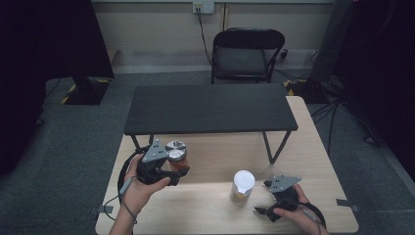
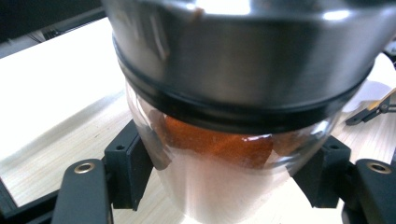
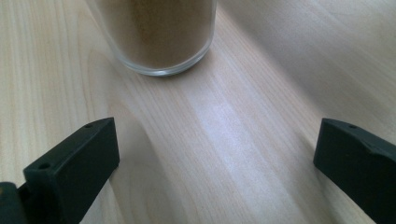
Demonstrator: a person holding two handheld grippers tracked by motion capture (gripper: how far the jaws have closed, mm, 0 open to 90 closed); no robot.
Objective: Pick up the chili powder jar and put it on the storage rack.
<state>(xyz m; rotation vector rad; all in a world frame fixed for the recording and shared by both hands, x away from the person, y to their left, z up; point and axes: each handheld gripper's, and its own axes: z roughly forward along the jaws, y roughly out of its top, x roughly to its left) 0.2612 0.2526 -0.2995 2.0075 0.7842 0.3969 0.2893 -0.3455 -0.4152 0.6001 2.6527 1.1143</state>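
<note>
Two forearms come in from the bottom edge of the high view, each hand gripping a black two-jaw tool. The left hand (image 1: 139, 183) holds the left tool (image 1: 171, 164) raised and angled forward and to the right, its jaws pressed against opposite sides of a glass jar (image 2: 224, 154), with a cable looping back below the wrist. The right hand (image 1: 296, 210) sits low at the near right of the bench (image 1: 313, 161), and the right tool (image 3: 215, 163) points left with its jaws spread wide apart, nothing between them.
</note>
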